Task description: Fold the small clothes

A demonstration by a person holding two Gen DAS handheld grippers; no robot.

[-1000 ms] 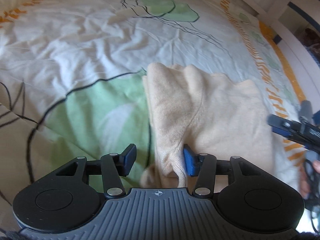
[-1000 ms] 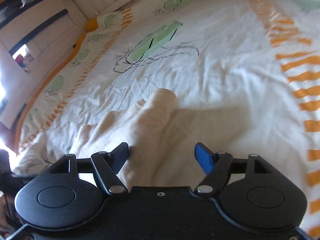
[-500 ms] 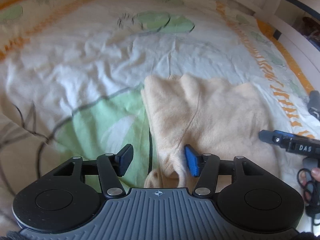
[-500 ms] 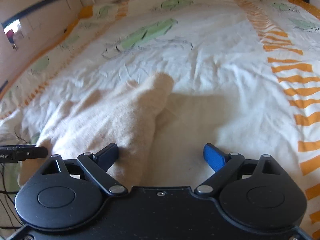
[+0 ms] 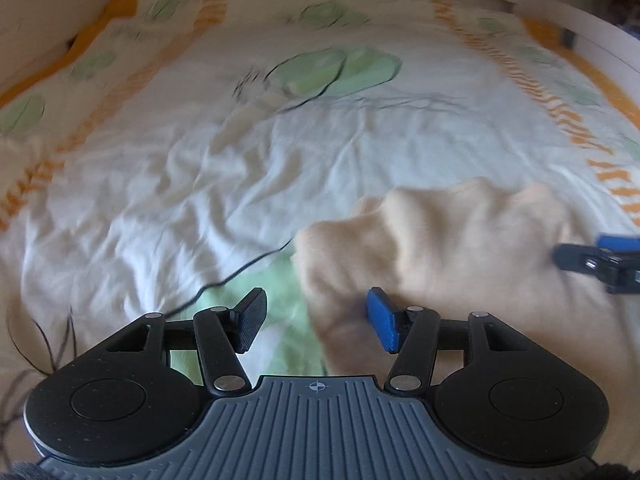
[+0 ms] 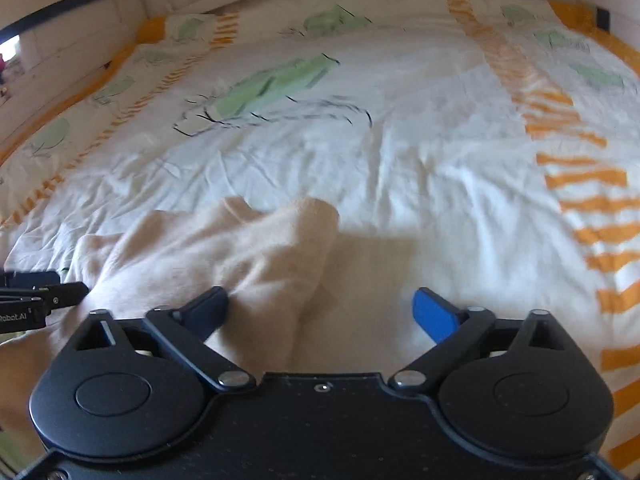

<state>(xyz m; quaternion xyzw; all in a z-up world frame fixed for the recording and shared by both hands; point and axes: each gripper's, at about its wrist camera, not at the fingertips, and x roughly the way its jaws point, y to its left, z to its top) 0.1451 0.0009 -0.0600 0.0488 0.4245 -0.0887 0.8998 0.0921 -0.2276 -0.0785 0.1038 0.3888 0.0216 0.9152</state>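
Folding looks partly done: the cream garment (image 5: 452,240) lies bunched and doubled over on the printed bedspread (image 5: 248,168), nearer its right edge, with smoothing and probably another fold left, though blur hides its exact outline. Both tools tilt down over its near side: the left gripper (image 5: 316,318), half spread, straddles its left edge without pinching, while the right gripper (image 6: 320,314), jaws just swung wide, holds nothing.

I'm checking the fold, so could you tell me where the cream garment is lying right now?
The cream garment lies bunched on the patterned bedspread: lower right in the left wrist view, lower left in the right wrist view, between both grippers.
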